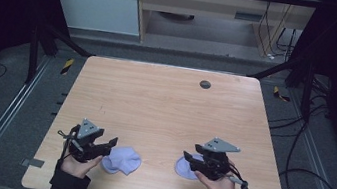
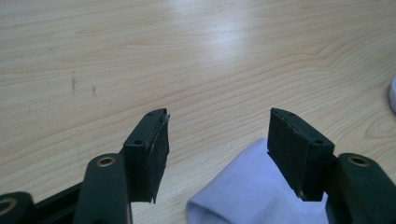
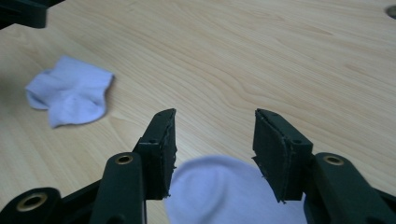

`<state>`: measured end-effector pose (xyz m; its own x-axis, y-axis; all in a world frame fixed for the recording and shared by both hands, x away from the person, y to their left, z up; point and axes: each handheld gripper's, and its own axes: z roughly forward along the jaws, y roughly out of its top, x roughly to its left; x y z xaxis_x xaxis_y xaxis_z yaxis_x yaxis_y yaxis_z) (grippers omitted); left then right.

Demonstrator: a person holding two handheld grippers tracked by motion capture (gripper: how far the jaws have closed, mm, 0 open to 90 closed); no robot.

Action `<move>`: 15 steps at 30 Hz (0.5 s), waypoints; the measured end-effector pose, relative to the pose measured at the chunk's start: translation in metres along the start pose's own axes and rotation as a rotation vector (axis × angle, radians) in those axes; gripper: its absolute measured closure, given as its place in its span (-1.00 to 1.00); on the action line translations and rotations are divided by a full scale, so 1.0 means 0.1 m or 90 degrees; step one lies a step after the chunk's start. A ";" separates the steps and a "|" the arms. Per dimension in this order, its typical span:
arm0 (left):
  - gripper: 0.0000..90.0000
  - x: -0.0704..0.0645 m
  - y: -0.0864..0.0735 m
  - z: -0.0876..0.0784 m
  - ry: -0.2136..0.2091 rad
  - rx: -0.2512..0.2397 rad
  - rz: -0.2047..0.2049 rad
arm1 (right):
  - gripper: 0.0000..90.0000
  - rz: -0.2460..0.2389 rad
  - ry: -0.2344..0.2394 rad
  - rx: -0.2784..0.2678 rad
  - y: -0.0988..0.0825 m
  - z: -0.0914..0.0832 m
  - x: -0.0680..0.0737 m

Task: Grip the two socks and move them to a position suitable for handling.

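Two pale lilac socks lie near the front edge of the wooden table (image 1: 165, 99). The left sock (image 1: 122, 160) rests just right of my left gripper (image 1: 107, 144), which is open; in the left gripper view that sock (image 2: 252, 191) lies low between the jaws, nearer the right one. The right sock (image 1: 186, 167) lies partly under my right gripper (image 1: 197, 159), also open. In the right gripper view this sock (image 3: 224, 191) sits between the spread jaws, and the other sock (image 3: 70, 95) lies crumpled farther off at the left.
A small dark round grommet (image 1: 205, 84) sits in the table near its far edge. Cables (image 1: 305, 180) trail over the floor to the right. Black frame bars (image 1: 58, 37) stand at the table's far corners.
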<state>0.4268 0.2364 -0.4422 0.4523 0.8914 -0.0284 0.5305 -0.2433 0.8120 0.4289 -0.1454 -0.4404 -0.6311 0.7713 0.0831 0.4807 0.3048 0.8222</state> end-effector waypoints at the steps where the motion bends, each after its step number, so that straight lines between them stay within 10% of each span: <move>1: -0.14 0.02 -0.02 -0.01 0.003 0.003 0.001 | 0.11 -0.011 0.008 0.001 0.03 0.04 0.06; 15: 0.03 0.16 -0.28 -0.12 0.007 0.035 -0.012 | 0.24 -0.098 0.100 0.032 0.22 0.51 0.75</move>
<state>0.4106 0.2616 -0.4581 0.4339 0.9002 -0.0373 0.5779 -0.2463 0.7780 0.4234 -0.0525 -0.4455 -0.7848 0.6178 0.0481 0.3981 0.4431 0.8032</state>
